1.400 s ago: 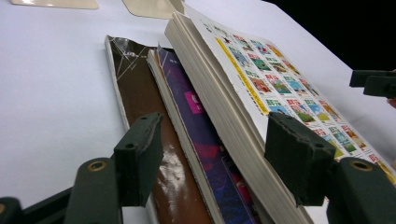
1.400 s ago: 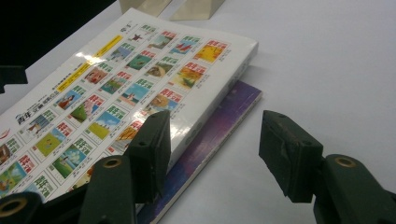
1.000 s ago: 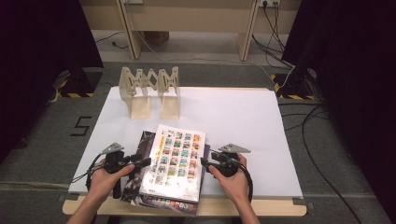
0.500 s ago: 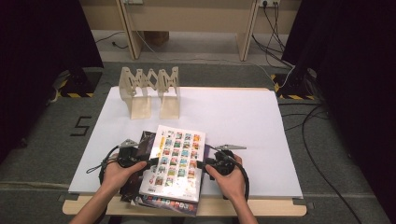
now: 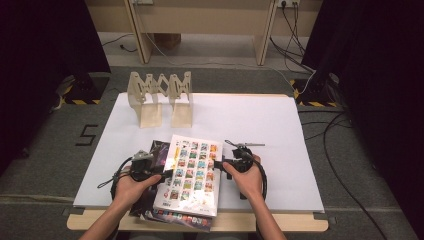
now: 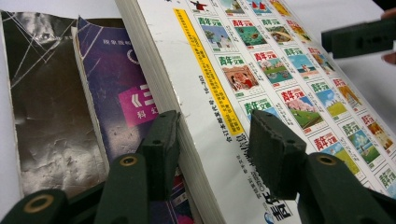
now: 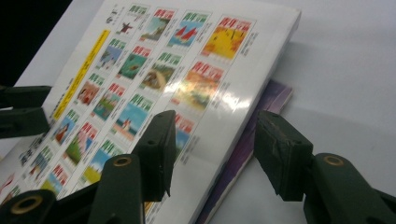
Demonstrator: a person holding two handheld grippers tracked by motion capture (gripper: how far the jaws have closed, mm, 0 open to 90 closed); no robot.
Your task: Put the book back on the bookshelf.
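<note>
A thick white book (image 5: 192, 172) with a grid of small colour pictures tops a stack of magazines at the table's front. My left gripper (image 5: 167, 175) is at its left edge. In the left gripper view the jaws (image 6: 215, 144) have just been closing and now pinch the book (image 6: 261, 60) across its thickness. My right gripper (image 5: 216, 164) is at the right edge. Its jaws (image 7: 215, 149) have just been opening and straddle the book's edge (image 7: 154, 70) without pressing on it.
Under the white book lie a purple magazine (image 6: 116, 79) and a dark silvery one (image 6: 42, 107). A wooden folding rack (image 5: 161, 97) stands at the back left of the white table (image 5: 260, 125). The stack overhangs the table's front edge.
Both hands have moved inward to the white book. The left jaws have closed onto its left edge; the right gripper has slid left over its right edge.
</note>
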